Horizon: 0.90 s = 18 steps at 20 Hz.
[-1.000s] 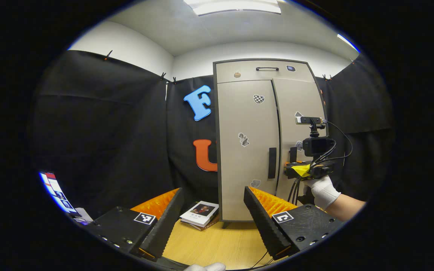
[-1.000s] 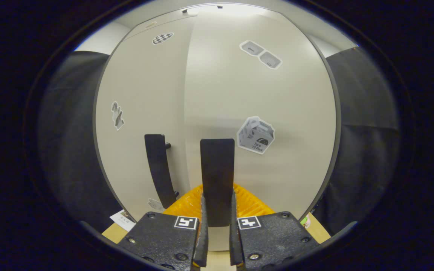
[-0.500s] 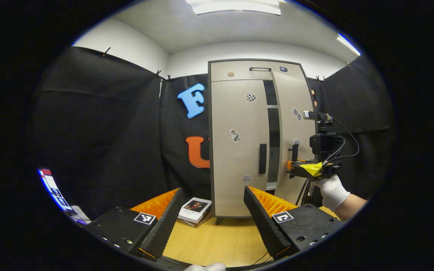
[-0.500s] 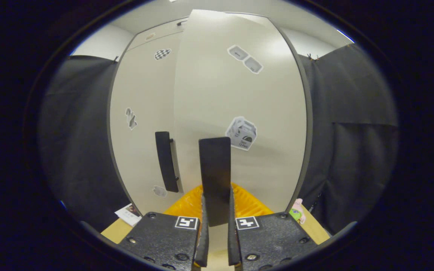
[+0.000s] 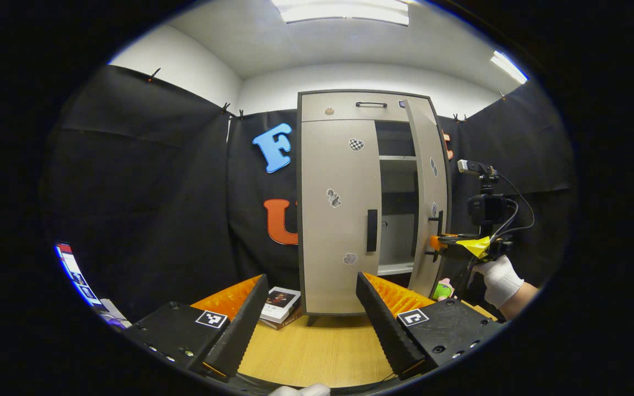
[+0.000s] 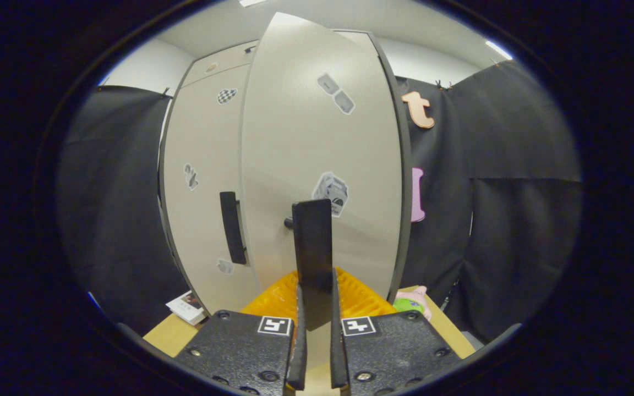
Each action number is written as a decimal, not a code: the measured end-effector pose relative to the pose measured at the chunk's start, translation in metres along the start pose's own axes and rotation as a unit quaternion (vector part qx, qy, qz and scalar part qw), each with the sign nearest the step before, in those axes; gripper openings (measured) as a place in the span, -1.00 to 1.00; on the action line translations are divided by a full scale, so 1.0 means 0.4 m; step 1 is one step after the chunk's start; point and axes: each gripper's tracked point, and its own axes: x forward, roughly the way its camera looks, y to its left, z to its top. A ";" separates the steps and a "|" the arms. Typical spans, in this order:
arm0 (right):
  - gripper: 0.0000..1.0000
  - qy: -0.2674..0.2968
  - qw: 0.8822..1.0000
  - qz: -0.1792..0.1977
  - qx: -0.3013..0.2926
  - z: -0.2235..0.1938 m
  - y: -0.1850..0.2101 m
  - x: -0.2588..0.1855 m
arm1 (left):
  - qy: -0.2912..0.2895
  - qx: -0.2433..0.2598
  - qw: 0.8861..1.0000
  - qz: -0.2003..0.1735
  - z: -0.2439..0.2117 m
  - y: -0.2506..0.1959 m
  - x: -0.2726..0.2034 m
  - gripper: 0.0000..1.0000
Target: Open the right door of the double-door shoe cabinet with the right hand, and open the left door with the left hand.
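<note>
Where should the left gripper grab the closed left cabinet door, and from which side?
Grip the dark vertical bar handle near the beige left door's inner edge. It stands off the panel, so the left gripper comes straight from the front, jaws either side of the bar.

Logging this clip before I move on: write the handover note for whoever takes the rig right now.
Right claw: shut on the right door's handle, door swung partly open, shelves visible inside.
Left claw: open, holding nothing, back from the cabinet above the wooden table.
Left door: closed, its handle untouched.
Done: right door started.
Left: finish the right door's swing, then grip the left handle and pull.
</note>
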 end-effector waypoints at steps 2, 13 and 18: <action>-0.62 -0.002 1.000 -0.005 0.001 0.001 -0.011 -0.004 | 0.001 0.001 1.000 -0.006 0.000 -0.014 -0.011 0.92; -0.81 0.003 1.000 -0.016 -0.008 -0.002 -0.065 -0.026 | -0.004 0.003 0.999 -0.038 0.008 -0.111 -0.017 0.92; -0.92 -0.001 0.999 -0.032 -0.029 0.009 -0.090 -0.016 | -0.005 0.001 0.999 -0.052 0.014 -0.155 -0.001 0.92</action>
